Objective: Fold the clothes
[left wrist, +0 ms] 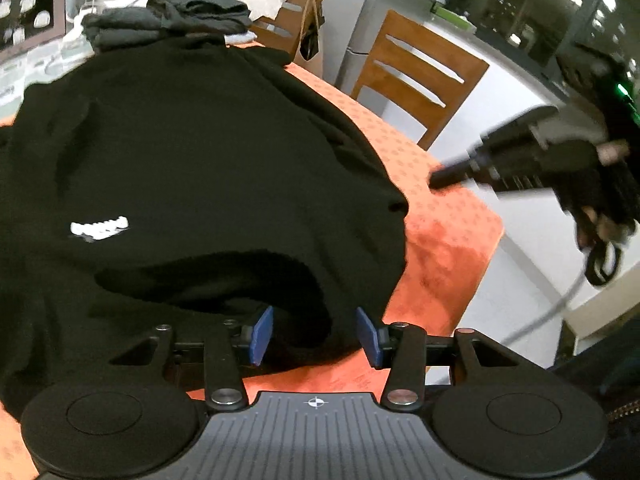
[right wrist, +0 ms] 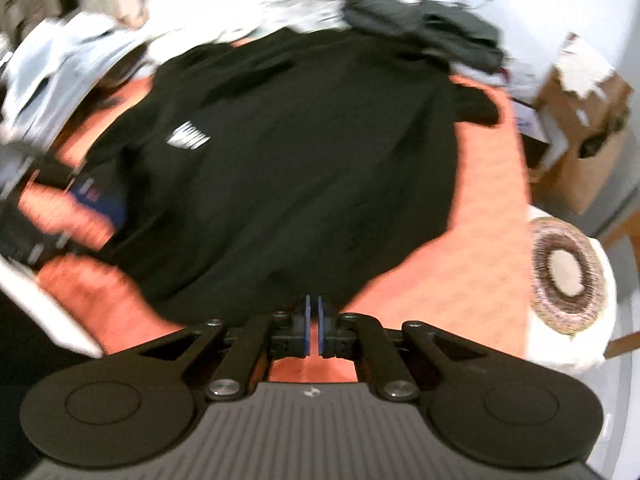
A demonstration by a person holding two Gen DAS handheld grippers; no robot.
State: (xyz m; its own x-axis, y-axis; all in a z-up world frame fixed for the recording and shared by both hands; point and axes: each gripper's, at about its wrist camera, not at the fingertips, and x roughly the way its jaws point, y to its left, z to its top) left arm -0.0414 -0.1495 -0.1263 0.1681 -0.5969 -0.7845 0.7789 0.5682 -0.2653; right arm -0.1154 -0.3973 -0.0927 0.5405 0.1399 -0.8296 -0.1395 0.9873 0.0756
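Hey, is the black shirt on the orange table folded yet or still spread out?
Mostly spread out. The black shirt lies broad across the orange table, white logo facing up, no tidy folds visible.

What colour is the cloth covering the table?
Orange tablecloth, faintly patterned; clearest in the left wrist view.

Wooden chair [left wrist: 416,76], perhaps dark window [left wrist: 532,12].

The left gripper [left wrist: 316,334] points steeply downward, jaws parted. The right gripper [right wrist: 313,326] tilts downward too, its pads nearly touching.
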